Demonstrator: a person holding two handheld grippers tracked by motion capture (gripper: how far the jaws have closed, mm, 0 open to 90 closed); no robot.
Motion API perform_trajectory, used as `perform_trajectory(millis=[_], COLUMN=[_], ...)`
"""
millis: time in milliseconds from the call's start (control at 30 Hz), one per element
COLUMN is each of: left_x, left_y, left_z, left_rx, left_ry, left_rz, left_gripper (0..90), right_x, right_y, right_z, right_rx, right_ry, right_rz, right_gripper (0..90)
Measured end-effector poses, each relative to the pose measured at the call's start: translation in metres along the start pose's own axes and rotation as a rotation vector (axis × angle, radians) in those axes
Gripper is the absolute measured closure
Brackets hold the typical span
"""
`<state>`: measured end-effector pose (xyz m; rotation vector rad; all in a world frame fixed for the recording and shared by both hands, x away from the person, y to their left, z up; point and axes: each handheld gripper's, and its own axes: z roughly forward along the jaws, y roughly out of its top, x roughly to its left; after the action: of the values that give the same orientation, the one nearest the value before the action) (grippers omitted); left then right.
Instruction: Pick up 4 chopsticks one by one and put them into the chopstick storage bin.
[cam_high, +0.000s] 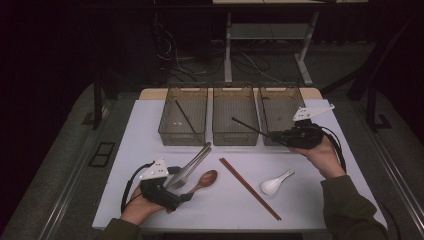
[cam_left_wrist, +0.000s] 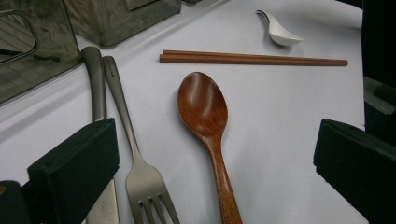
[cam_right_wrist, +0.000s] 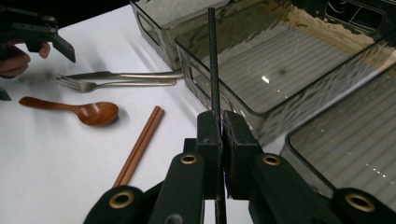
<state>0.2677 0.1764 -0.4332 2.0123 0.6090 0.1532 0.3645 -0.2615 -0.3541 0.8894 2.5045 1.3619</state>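
Right tongs (cam_right_wrist: 219, 140) clenched on black chopstick (cam_right_wrist: 212, 60) above middle bin (cam_right_wrist: 299, 60), left tongs (cam_left_wrist: 210, 154) released astride wooden spoon (cam_left_wrist: 203, 107)

Three clear bins (cam_high: 235, 117), two black chopsticks (cam_high: 250, 127), two brown chopsticks (cam_high: 249, 188), two spoons (cam_high: 204, 180), one fork (cam_left_wrist: 140, 172), one knife (cam_left_wrist: 95, 79)

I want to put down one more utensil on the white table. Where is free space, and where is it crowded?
Free: the near right corner between the brown chopsticks and the table edge, below the white spoon; also the strip left of the left bin. Crowded: around the fork and wooden spoon by the left gripper.
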Motion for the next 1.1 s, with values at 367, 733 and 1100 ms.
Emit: perform_trajectory(millis=[367, 733, 1100], left_x=[0.0, 0.0, 0.0], left_y=[0.0, 0.0, 0.0], left_z=[0.0, 0.0, 0.0], left_rx=[-0.001, 0.0, -0.002], left_ry=[-0.002, -0.002, -0.001], left_rz=[0.0, -0.001, -0.003], left_gripper=[0.0, 0.0, 0.0], right_x=[0.005, 0.007, 0.011], right_y=[0.017, 0.034, 0.062], right_z=[0.019, 0.041, 0.072], right_rx=[-0.002, 0.011, 0.038], right_ry=[-0.007, -0.039, -0.053], right_rz=[-0.004, 0.008, 0.005], right_gripper=[85.7, 85.7, 85.7])
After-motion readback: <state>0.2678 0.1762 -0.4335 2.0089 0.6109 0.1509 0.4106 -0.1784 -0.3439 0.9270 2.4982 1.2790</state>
